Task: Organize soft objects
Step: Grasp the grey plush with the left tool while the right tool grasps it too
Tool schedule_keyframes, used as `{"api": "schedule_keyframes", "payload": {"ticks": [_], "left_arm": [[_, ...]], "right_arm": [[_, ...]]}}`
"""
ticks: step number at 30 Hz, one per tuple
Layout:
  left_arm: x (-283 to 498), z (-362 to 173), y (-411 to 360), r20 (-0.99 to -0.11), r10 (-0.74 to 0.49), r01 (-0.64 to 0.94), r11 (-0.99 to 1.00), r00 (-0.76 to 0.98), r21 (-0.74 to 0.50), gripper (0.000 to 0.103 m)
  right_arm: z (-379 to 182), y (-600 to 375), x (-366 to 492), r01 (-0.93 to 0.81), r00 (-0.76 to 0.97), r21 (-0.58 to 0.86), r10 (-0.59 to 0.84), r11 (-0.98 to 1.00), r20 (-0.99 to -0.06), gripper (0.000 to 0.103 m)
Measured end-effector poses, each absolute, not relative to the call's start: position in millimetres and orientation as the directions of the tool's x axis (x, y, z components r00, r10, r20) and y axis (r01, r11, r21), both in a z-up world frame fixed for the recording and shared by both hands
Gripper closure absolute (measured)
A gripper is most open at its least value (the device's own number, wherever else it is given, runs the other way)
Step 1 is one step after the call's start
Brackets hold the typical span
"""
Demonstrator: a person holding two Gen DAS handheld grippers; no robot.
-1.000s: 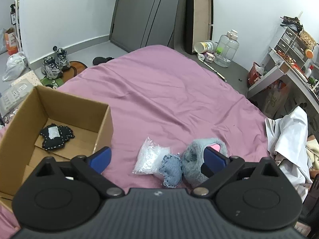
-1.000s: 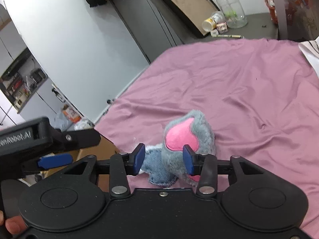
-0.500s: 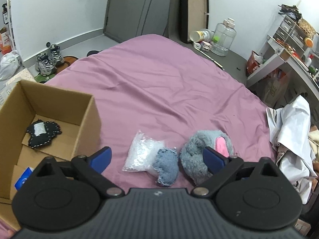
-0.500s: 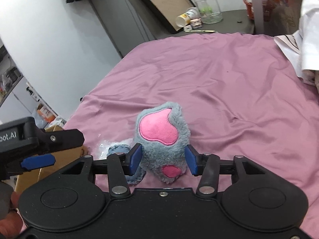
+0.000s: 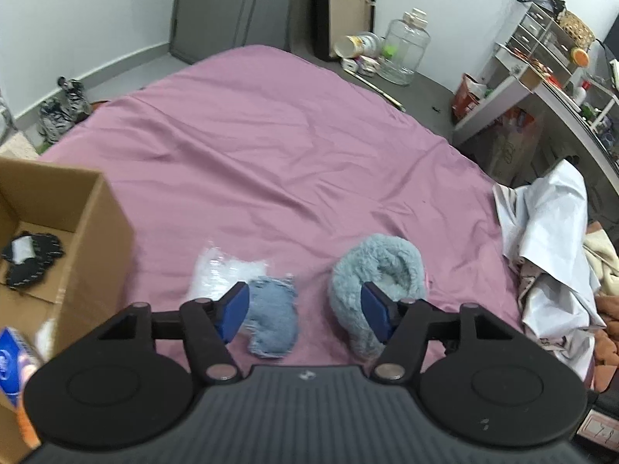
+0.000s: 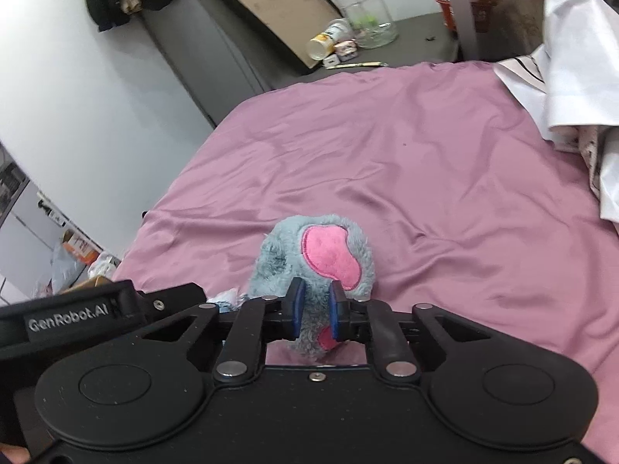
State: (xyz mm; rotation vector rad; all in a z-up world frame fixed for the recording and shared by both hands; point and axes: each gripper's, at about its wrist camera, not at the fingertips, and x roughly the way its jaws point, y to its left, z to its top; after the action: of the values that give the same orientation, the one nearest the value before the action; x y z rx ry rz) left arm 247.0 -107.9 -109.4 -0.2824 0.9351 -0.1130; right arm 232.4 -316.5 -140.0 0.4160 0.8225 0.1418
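Note:
A grey plush paw (image 6: 321,255) with pink pads lies on the purple bed sheet (image 6: 445,162). My right gripper (image 6: 314,311) is shut on its near edge. In the left wrist view the plush paw (image 5: 381,270) lies at the right finger of my open left gripper (image 5: 305,311). A small denim pouch (image 5: 272,319) lies between the left gripper's fingers, with a clear plastic bag (image 5: 220,270) just behind it. A cardboard box (image 5: 58,239) at the left holds a black beaded piece (image 5: 31,257).
White and beige cloths (image 5: 553,239) are heaped at the bed's right edge. A desk with shelves (image 5: 541,77) stands to the right. A glass jar (image 5: 404,52) and cups stand on the floor beyond the bed. Shoes (image 5: 62,110) lie at the far left.
My right gripper has closed from open onto the plush paw. My left gripper has shifted right and narrowed somewhat, now straddling the denim pouch.

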Motion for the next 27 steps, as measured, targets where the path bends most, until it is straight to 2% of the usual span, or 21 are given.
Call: {"api": "schedule_keyframes", "payload": {"ticks": [5,10,13,15,20,23,26,27], "left_arm": [[260,-118,-120,-0.771,-0.263,-0.035,0.938,0.58,-0.346,0.05],[272,-126,-130,-0.766,-0.319,-0.037,0.913,0.558,-0.407,0.052],[277,-132,-136,-0.772,-0.321,-0.044,0.911,0.549,-0.411,0.061],[280,-136,-138,-0.772,-0.326,-0.055,0.905,0.545,-0.421,0.072],[281,-141,-140,-0.765,-0.338,-0.062,0.896,0.548,-0.44,0.079],[280,-143,-140,-0.762,-0.351,-0.065,0.888,0.544,-0.455,0.079],[278,-145,-139,-0.761,-0.358,-0.069,0.883,0.541,-0.465,0.08],[277,-146,-138,-0.759,-0.364,-0.078,0.876,0.54,-0.476,0.08]], "right_arm": [[-143,-328,234,0.096,0.664,0.422,0.257,0.902,-0.702,0.09],[-145,-332,233,0.117,0.657,0.424,0.25,0.898,-0.712,0.09],[-145,-332,234,0.122,0.653,0.417,0.244,0.9,-0.717,0.09],[-145,-335,235,0.125,0.654,0.421,0.245,0.898,-0.716,0.089],[-145,-343,233,0.136,0.671,0.47,0.268,0.872,-0.692,0.087],[-145,-348,233,0.141,0.692,0.509,0.283,0.849,-0.664,0.086],[-146,-353,234,0.14,0.709,0.556,0.309,0.82,-0.634,0.078],[-147,-353,235,0.136,0.712,0.563,0.314,0.815,-0.628,0.073]]}}
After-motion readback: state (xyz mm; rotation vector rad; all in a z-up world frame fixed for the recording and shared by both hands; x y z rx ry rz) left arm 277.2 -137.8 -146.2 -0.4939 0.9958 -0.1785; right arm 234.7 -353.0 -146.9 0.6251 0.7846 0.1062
